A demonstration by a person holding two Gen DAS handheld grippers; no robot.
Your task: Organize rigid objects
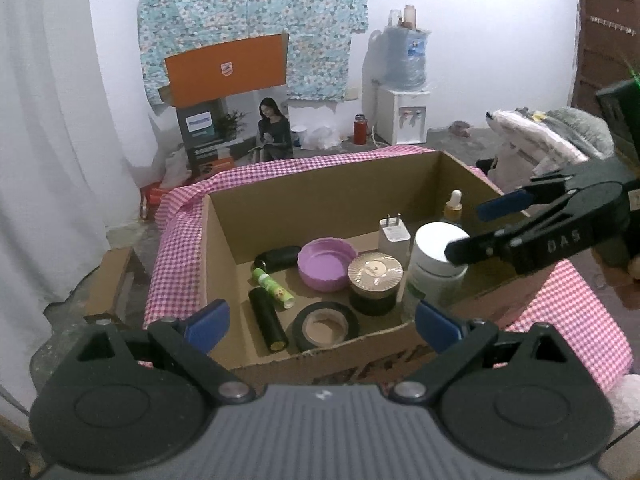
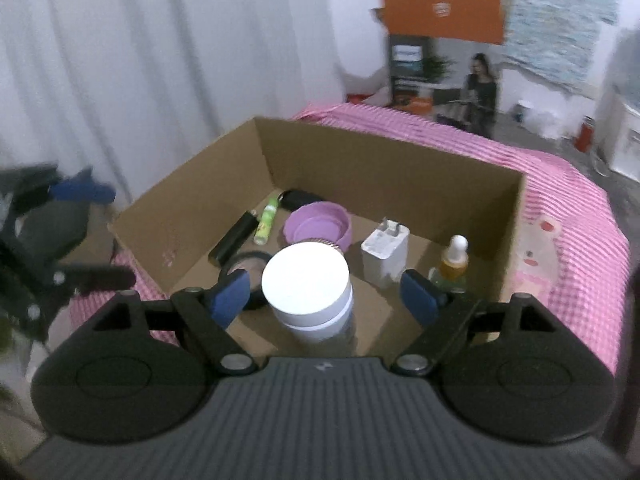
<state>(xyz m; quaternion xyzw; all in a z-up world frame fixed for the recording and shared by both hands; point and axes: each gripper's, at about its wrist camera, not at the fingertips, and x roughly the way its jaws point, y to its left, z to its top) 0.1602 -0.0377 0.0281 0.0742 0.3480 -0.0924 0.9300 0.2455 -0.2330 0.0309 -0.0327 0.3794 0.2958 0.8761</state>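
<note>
Right gripper point(image 2: 325, 300): blue pads spread wide, one on either side of the white-lidded jar point(image 2: 307, 292), neither pad touching it. Nothing gripped.

Left gripper point(image 1: 322, 322): blue pads spread wide at the near wall of the cardboard box point(image 1: 320, 196), empty.

White-lidded jar: upright inside the cardboard box, at its near right part, pale label on the body.

Other contents, placed relative to the jar:
- Gold-lidded dark jar point(image 1: 375, 280): just beside it, to the left.
- White plug adapter point(image 1: 394, 234): behind it, prongs up.
- Amber dropper bottle point(image 1: 454, 204): behind and to the right, upright, near the box's far corner.
- Purple lid point(image 1: 326, 264): left and slightly behind, hollow side up.
- Black tape roll point(image 1: 325, 326): left and nearer, lying flat.
- Black cylinder point(image 1: 268, 320) and green tube point(image 1: 273, 288): further left, lying side by side.
- Small black case point(image 1: 278, 258): furthest left, toward the back wall.

Cardboard box: open-topped, set on a pink checked cloth point(image 1: 560, 312).
</note>
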